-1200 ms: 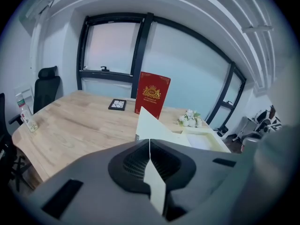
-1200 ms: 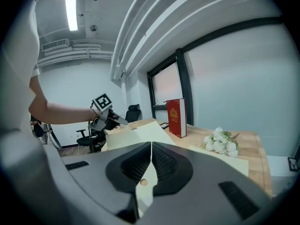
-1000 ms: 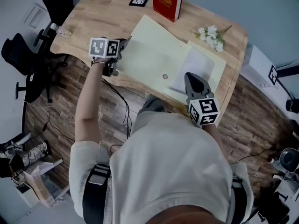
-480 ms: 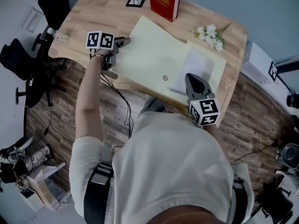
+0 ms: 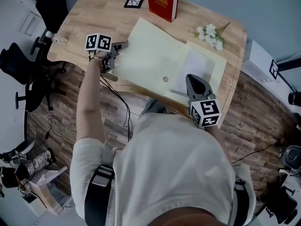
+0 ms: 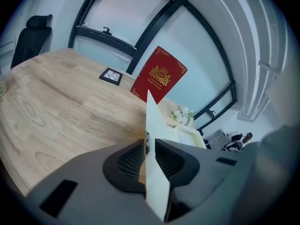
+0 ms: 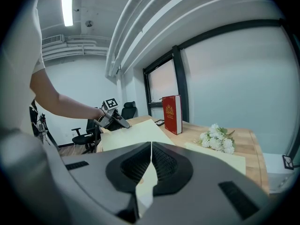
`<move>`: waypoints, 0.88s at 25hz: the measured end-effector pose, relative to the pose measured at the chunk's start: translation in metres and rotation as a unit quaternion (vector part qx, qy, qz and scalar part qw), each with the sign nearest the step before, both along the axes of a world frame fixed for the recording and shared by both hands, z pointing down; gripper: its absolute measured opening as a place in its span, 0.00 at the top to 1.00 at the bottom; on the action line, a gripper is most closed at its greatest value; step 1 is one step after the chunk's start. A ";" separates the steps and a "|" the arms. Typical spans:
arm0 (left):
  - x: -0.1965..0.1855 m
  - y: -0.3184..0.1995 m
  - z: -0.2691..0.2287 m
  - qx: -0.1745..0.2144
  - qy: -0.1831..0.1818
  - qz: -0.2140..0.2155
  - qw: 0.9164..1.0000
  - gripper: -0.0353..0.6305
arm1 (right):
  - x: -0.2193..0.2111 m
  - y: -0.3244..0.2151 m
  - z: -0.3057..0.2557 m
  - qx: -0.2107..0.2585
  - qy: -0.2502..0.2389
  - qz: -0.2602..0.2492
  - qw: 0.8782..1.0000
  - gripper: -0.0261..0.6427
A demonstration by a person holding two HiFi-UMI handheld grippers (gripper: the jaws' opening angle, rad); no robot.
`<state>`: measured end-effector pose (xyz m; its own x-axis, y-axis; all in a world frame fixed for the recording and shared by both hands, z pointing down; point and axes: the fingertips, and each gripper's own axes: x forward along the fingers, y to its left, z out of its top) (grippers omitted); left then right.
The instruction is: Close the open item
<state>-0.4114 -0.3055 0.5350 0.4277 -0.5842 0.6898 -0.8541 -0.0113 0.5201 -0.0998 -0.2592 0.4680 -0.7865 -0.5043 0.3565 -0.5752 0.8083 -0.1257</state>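
Left gripper (image 5: 122, 46) clamped on cover edge of folder (image 5: 150, 55). Right gripper (image 5: 192, 79) jaws together, over folder's near edge. Wooden table (image 5: 89, 18) beneath both. Pale yellow folder lies open between grippers. Red book (image 5: 162, 1) upright beyond left gripper. White flowers (image 5: 209, 36) beyond right gripper.

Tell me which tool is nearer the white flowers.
Right. The right tool is at the folder's near edge, short of the flowers; the left tool grips the folder's far-left flap.

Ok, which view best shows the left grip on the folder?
Left gripper view: the folder edge sits clamped between its jaws. Head view shows the left gripper at the flap's corner; right gripper view, tiny.
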 end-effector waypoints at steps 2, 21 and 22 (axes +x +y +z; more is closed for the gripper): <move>0.002 0.001 -0.001 0.001 0.004 0.003 1.000 0.83 | -0.001 0.001 0.001 -0.001 0.002 -0.001 1.000 0.93; 0.036 0.001 -0.053 0.063 0.027 0.018 0.997 0.88 | 0.013 0.022 -0.002 0.002 0.001 -0.007 1.000 0.93; 0.038 0.001 -0.056 0.064 0.024 0.019 0.997 0.88 | 0.013 0.023 -0.002 0.002 0.001 -0.008 1.000 0.93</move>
<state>-0.3731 -0.3046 0.4793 0.4824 -0.6491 0.5882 -0.8257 -0.1129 0.5527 -0.0867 -0.2360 0.4658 -0.7937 -0.4938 0.3553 -0.5628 0.8177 -0.1207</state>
